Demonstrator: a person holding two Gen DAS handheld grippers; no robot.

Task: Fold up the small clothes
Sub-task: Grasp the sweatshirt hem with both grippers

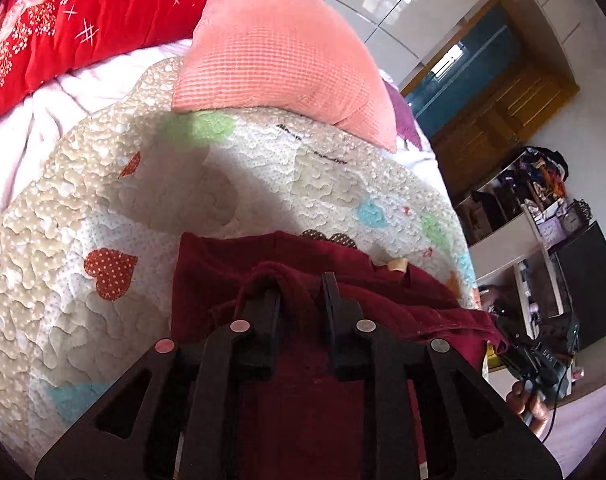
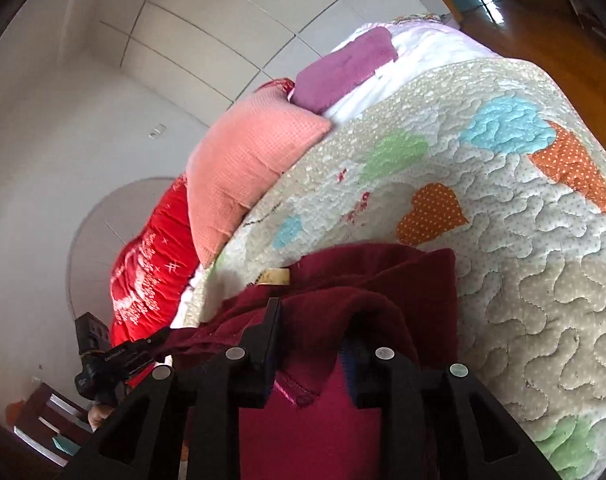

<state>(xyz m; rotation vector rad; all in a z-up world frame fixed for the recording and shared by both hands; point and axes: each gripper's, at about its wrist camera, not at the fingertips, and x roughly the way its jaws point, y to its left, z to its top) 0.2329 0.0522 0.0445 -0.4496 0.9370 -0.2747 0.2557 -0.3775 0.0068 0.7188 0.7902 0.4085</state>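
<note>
Maroon garment (image 1: 327, 280) drapes over both parted left gripper (image 1: 301, 292) fingers.

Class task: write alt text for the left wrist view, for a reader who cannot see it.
A black left gripper reaches into a dark red garment, fabric draped over one finger, on a patchwork heart quilt. A salmon pillow and red blanket lie beyond.

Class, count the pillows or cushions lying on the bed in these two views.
2: salmon pillow on the quilt's far edge, purple cushion beyond it. Others may be hidden.
</note>
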